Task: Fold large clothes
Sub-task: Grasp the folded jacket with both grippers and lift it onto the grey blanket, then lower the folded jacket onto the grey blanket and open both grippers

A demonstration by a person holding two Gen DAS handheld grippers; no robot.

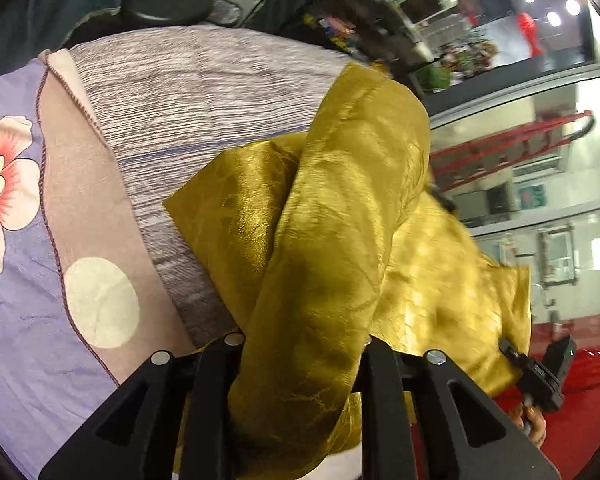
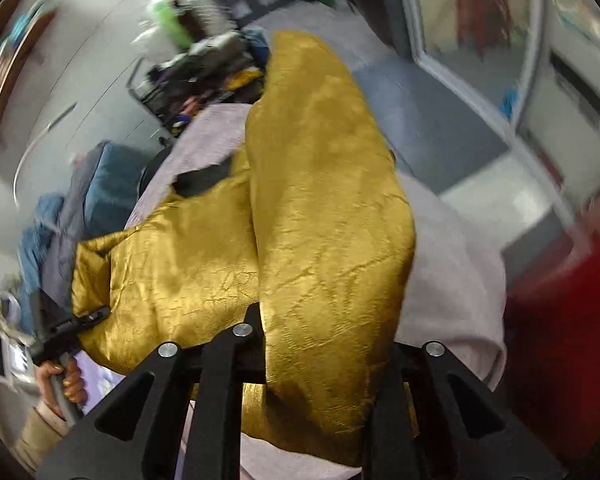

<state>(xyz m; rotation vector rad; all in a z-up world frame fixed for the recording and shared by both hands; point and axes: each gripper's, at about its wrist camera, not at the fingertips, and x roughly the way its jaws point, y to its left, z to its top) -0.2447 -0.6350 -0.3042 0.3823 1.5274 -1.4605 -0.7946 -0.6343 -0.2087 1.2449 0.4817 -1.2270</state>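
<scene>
1. Left wrist view: nearest is the left tool [image 1: 300,356], its black fingers around a thick fold of the gold garment [image 1: 340,208]; whether it presses I cannot tell. The satin is glossy and creased, lifted over a ribbed grey cover [image 1: 188,92] and a floral lilac sheet [image 1: 16,320].
2. Right wrist view: the right tool [image 2: 320,344] also has the gold cloth between its fingers, grip unclear. I judge that a fold is being carried across; next it must be laid flat and released.

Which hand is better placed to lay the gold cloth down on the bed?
Neither clearly: the left gripper and right gripper both have gold cloth bunched between their jaws over the bed. Use both.
</scene>
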